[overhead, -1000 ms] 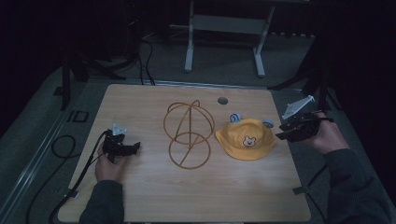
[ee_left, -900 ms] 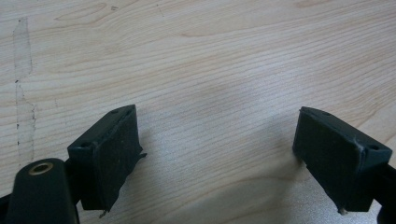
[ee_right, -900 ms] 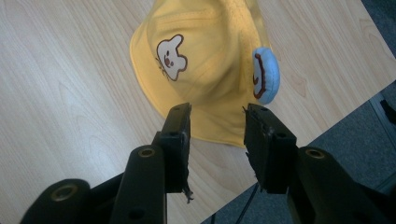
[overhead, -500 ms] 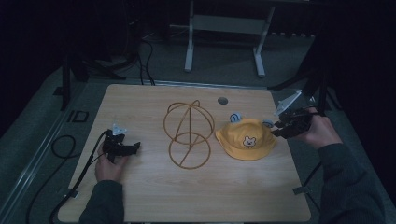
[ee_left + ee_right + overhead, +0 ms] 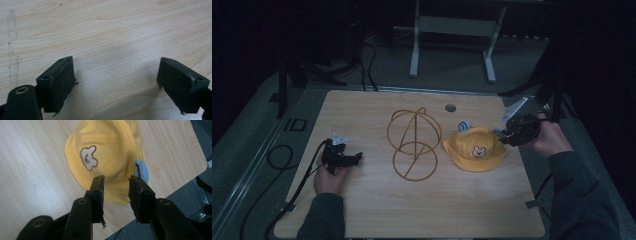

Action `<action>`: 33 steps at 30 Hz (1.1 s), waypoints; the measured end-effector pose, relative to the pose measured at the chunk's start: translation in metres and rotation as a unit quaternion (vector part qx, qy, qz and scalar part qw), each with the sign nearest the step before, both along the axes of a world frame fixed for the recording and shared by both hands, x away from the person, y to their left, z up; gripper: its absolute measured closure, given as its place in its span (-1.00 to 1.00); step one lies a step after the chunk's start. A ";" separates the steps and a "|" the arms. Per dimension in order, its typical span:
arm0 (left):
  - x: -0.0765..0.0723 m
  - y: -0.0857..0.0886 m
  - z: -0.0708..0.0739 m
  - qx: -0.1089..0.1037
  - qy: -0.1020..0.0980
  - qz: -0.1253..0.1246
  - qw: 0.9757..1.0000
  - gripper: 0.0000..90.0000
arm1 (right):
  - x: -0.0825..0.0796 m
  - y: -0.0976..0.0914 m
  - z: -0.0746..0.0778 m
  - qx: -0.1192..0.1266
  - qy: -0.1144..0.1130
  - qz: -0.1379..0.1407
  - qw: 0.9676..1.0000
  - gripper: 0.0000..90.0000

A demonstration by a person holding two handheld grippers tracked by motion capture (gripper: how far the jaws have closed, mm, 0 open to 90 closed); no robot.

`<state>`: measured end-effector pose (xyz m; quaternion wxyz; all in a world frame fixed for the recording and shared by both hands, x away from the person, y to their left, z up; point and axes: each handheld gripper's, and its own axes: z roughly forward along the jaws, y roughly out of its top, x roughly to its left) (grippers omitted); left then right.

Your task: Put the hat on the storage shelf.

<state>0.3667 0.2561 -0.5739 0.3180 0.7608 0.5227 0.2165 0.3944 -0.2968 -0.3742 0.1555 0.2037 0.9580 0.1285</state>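
Right gripper (image 5: 116,182) has its fingers (image 5: 98,192) a modest gap apart with nothing between them, hovering just over the brim of the yellow hat (image 5: 105,157), which lies flat on the wooden surface (image 5: 32,182) near its right edge. The hat has a little white animal patch (image 5: 88,157) on the front and a light blue ear-like bit (image 5: 142,171) poking out at one side, just beside one fingertip. In the high view the right gripper (image 5: 507,134) sits at the hat's (image 5: 474,149) right side, held by a hand (image 5: 547,137) coming in from a dark sleeve (image 5: 579,200). Nothing really blocks the way to the hat from there. Just left of the hat stands a gold wire frame (image 5: 414,143) made of hoops, roughly mid-surface, and there's a small round hole (image 5: 450,107) in the surface (image 5: 412,210) behind it. Left gripper (image 5: 116,75) is well apart from all that: fingers (image 5: 58,82) spread wide over bare wood, empty. In the high view the left gripper (image 5: 354,157) is low at the surface's left side, hand (image 5: 331,178) behind it, cable (image 5: 294,192) trailing off the edge.
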 end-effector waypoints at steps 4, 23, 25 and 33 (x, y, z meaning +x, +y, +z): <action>0.000 0.000 0.000 0.000 0.000 0.000 1.000 -0.68 | 0.003 0.007 0.000 -0.002 0.003 0.004 1.000 0.43; 0.000 0.000 0.000 0.000 0.000 0.000 1.000 -0.68 | 0.025 0.034 -0.009 -0.024 0.013 0.014 1.000 0.22; 0.000 0.000 0.000 0.000 0.000 0.000 1.000 -0.68 | 0.027 0.036 -0.009 -0.026 0.013 0.015 0.999 0.19; 0.000 0.000 0.000 0.000 0.000 0.000 1.000 -0.68 | 0.034 0.041 -0.006 -0.033 0.004 0.008 0.999 0.04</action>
